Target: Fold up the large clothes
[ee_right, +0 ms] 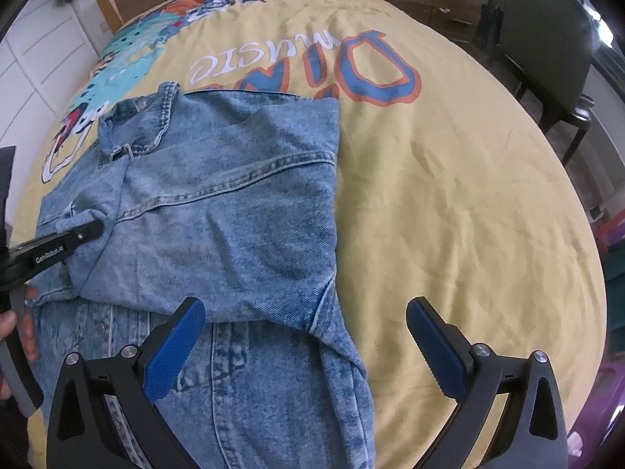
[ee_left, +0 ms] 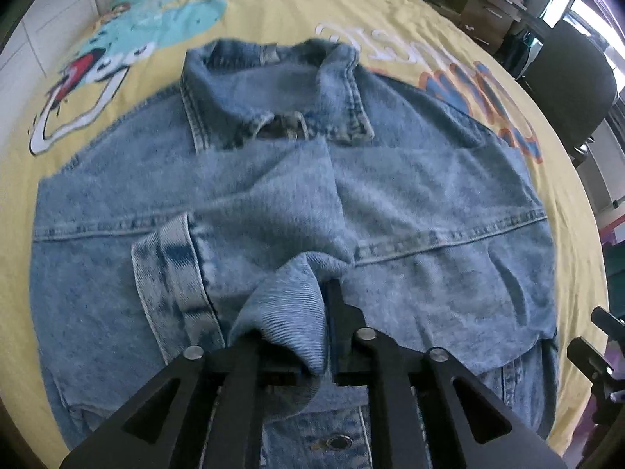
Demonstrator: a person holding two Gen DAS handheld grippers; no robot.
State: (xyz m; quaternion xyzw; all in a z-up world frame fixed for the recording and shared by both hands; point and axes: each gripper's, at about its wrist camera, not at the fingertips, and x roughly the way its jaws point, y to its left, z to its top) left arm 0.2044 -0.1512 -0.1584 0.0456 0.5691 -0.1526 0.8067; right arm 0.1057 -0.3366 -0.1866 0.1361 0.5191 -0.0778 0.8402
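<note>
- Straight ahead of the left gripper: denim jacket spread on the yellow bedspread, collar at the far end, hem nearest the fingers.
- Between the left fingers: pinches a fold of the sleeve, cuff lying just to the left of the grip; probably held so as to lay the sleeve flat across the back panel.
- Ahead and left of the right gripper: same denim jacket, its right side already turned in to a straight edge, likely to narrow the body before folding lengthways.
- Right fingers spread wide, blue pads bare, nothing between them; hovers over the lower corner of the folded panel, seemingly ready to press or take the hem.
- Far left of the right claw: left gripper seen side-on, tip buried in denim.
- Beyond both claws, off the bed: dark chair and cardboard boxes; cannot tell what is in the boxes.
- No container on the bed itself.
</note>
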